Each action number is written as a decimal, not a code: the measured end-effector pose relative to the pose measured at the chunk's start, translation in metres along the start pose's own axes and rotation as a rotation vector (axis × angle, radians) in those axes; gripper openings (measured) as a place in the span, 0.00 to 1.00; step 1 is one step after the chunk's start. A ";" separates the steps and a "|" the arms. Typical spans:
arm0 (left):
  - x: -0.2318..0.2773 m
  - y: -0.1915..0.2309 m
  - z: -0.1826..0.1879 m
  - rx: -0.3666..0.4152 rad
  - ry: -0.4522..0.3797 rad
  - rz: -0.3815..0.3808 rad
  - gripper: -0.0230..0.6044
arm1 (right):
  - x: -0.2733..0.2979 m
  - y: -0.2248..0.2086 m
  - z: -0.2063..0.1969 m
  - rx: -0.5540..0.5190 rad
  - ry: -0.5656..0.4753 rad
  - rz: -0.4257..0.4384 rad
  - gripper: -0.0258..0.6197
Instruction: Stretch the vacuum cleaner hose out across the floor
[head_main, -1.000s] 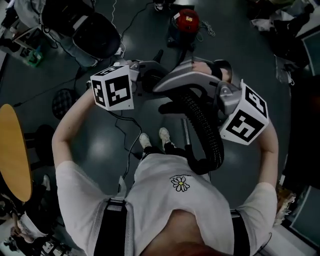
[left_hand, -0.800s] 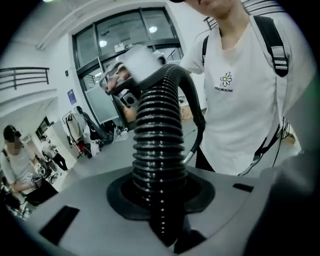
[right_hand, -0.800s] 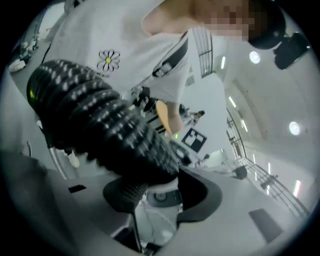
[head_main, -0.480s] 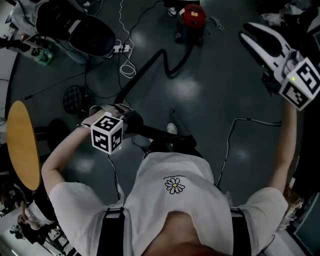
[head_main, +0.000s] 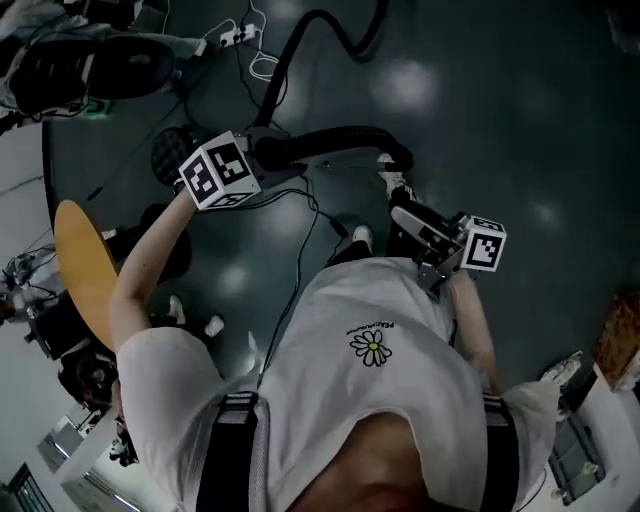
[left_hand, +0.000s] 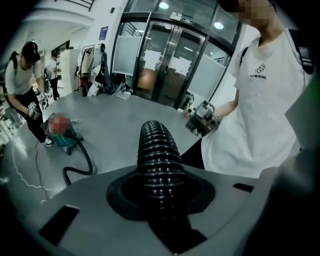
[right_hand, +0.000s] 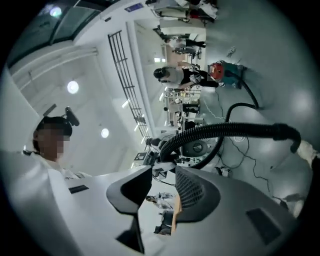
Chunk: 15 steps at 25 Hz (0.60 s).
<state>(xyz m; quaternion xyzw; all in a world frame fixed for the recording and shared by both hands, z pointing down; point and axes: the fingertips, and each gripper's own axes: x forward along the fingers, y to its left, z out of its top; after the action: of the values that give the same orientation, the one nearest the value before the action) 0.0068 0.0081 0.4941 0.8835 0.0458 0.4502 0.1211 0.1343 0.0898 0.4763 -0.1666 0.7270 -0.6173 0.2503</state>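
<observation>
The black ribbed vacuum hose (head_main: 335, 140) runs from my left gripper (head_main: 262, 157) rightward to its end cuff (head_main: 392, 160) by my shoes; another stretch (head_main: 300, 45) snakes off the top edge. In the left gripper view the jaws (left_hand: 160, 182) are shut on the hose (left_hand: 155, 150), with the vacuum cleaner (left_hand: 65, 137) far off on the floor. My right gripper (head_main: 405, 213) hangs by my hip, apart from the hose. Its jaws (right_hand: 162, 172) are shut and hold nothing; beyond them show the hose (right_hand: 225, 130) and the vacuum cleaner (right_hand: 225, 72).
A round wooden table (head_main: 85, 270) stands at my left. Thin cables (head_main: 305, 215) and a power strip (head_main: 235, 35) lie on the grey floor, with a dark stool (head_main: 170, 150) under my left arm. A person (left_hand: 20, 75) stands near the vacuum cleaner, before glass doors (left_hand: 170, 60).
The right gripper let go of the hose, swung up to the right, then dropped to my hip. The left gripper kept the hose and carried it lower and leftward.
</observation>
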 end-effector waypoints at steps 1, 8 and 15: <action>0.007 -0.028 -0.001 -0.015 -0.029 -0.013 0.22 | 0.000 0.000 -0.017 0.003 -0.039 0.001 0.24; 0.019 -0.170 -0.010 -0.077 -0.239 0.139 0.22 | 0.004 -0.016 -0.063 0.297 -0.144 0.093 0.42; 0.001 -0.241 0.009 -0.316 -0.592 0.160 0.23 | 0.040 0.033 -0.059 0.214 -0.156 0.094 0.45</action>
<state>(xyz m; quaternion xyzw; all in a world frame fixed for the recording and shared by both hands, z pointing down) 0.0216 0.2399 0.4279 0.9469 -0.1310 0.1838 0.2289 0.0695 0.1218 0.4445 -0.1525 0.6423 -0.6641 0.3511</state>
